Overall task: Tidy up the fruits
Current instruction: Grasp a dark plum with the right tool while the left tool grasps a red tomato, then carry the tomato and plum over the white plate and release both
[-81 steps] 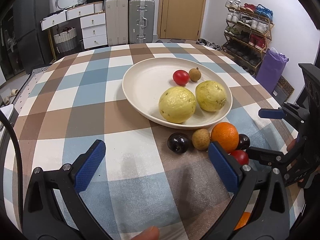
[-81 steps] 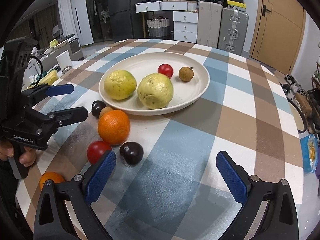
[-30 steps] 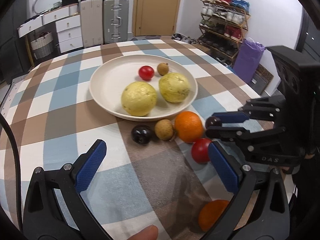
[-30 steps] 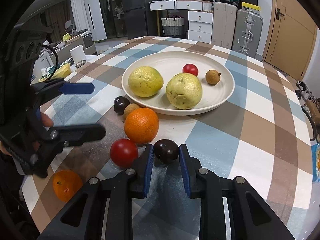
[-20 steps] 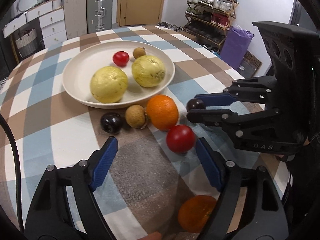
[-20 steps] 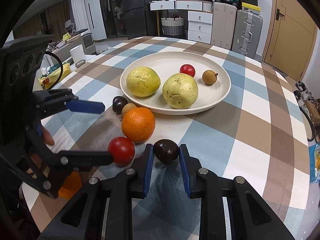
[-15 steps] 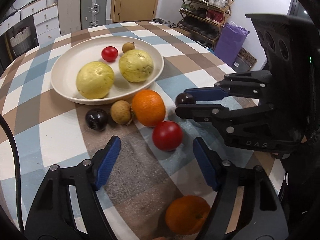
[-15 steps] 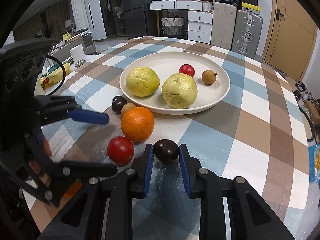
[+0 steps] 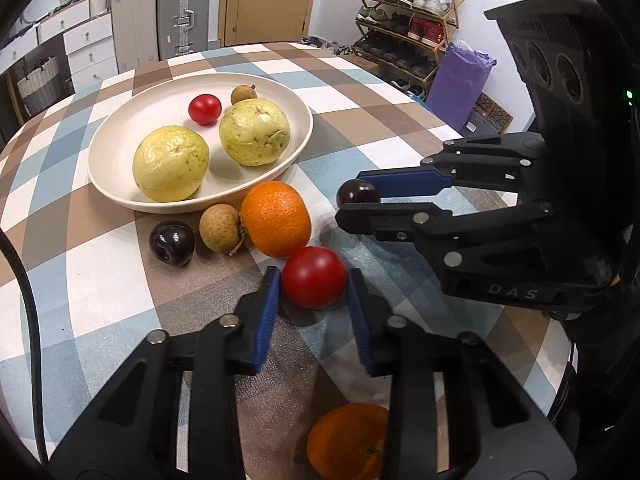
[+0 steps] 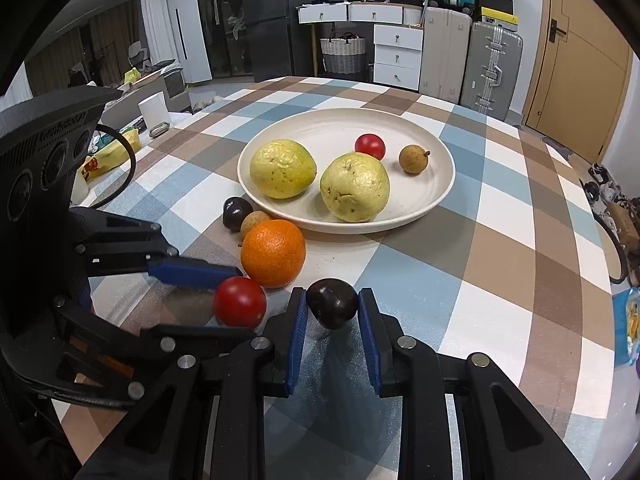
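A red tomato point(image 9: 314, 276) lies on the checked cloth between the blue pads of my left gripper point(image 9: 313, 278); its jaws are closing and the pads touch both sides of the tomato. Just to the right, my right gripper point(image 10: 333, 295) is shut on a dark plum point(image 10: 332, 304) that rests on the cloth. A cream plate point(image 9: 120, 132) beyond holds two yellow guavas, a small tomato and a longan. In front of the plate sit an orange point(image 9: 276, 218), a longan point(image 9: 220, 227) and a second dark plum point(image 9: 172, 242).
Another orange point(image 9: 346, 440) lies under my left gripper near the table's front edge. The round table's edge curves close on the right, with a shoe rack point(image 9: 404, 12) and a purple bag point(image 9: 456, 84) beyond. A white cup point(image 10: 154, 110) stands off the table's left.
My left gripper has moved forward and down to the red tomato, and its wide jaws have closed in around it. The right gripper has stayed still, shut on the dark plum.
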`<act>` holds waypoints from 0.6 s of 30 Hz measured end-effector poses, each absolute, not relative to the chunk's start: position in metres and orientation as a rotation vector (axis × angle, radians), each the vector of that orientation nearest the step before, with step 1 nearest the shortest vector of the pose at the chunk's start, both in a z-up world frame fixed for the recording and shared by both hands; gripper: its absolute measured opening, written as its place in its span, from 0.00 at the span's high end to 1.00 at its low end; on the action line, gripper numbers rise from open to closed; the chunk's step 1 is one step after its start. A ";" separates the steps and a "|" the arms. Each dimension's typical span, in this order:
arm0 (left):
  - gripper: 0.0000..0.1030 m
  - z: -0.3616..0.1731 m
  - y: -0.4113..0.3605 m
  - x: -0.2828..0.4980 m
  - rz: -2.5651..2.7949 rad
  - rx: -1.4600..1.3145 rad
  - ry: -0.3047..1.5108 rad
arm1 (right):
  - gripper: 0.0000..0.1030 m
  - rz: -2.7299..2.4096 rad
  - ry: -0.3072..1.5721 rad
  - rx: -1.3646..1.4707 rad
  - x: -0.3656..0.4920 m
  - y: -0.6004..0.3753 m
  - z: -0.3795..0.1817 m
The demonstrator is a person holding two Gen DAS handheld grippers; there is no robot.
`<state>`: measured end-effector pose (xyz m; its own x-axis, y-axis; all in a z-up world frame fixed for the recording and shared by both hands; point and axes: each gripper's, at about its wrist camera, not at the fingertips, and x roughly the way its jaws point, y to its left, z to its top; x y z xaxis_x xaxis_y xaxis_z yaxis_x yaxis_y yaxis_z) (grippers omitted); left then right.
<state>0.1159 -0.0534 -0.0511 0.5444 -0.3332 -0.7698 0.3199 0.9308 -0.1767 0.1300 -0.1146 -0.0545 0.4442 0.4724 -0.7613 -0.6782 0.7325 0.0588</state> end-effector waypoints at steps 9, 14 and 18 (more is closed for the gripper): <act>0.71 -0.046 -0.052 0.114 -0.404 -0.022 0.893 | 0.74 0.727 0.844 -0.273 0.128 -0.114 -0.053; 0.71 -0.038 -0.047 0.112 -0.402 -0.036 0.862 | 0.74 0.727 0.831 -0.266 0.127 -0.115 -0.049; 0.71 -0.030 -0.039 0.110 -0.388 -0.052 0.834 | 0.74 0.725 0.812 -0.254 0.126 -0.117 -0.044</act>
<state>0.1104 -0.0386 -0.0296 0.6057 -0.3555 -0.7118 0.3152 0.9287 -0.1955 0.1258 -0.1175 -0.0440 0.4665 0.4905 -0.7361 -0.6761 0.7343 0.0608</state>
